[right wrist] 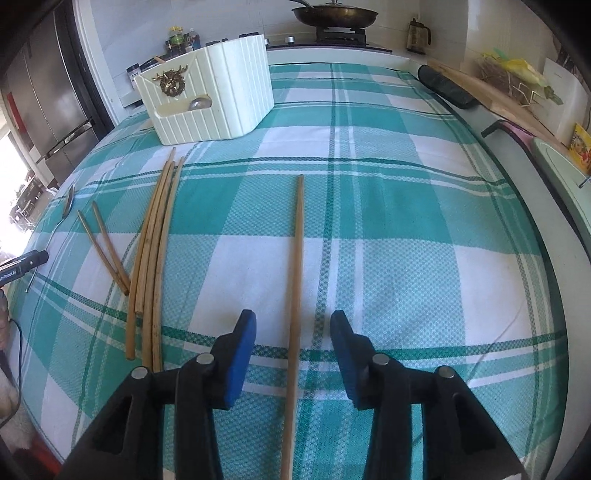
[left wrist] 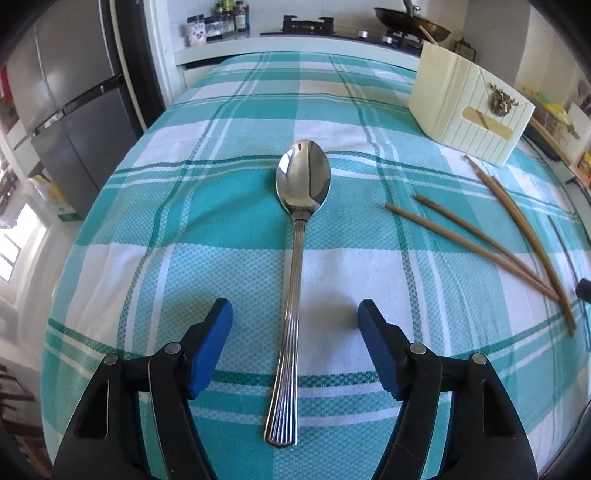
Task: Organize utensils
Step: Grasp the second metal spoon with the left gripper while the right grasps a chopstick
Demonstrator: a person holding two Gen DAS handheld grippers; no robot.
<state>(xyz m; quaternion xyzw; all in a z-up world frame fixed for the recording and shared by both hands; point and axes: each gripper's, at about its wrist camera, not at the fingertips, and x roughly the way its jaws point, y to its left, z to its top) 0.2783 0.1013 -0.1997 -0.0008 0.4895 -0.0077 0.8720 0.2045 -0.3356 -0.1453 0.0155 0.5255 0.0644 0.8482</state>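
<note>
A steel spoon lies on the teal plaid tablecloth, bowl away from me. My left gripper is open, its blue pads on either side of the spoon's handle. A single wooden chopstick lies lengthwise between the open pads of my right gripper. A cream utensil holder stands at the far left in the right wrist view and at the far right in the left wrist view; a spoon bowl shows through its slot. Several more chopsticks lie left of the right gripper.
Two short dark sticks lie further left, also seen in the left wrist view. A stove with a pan stands behind the table. A fridge stands at left. A dark roll and clutter line the right edge.
</note>
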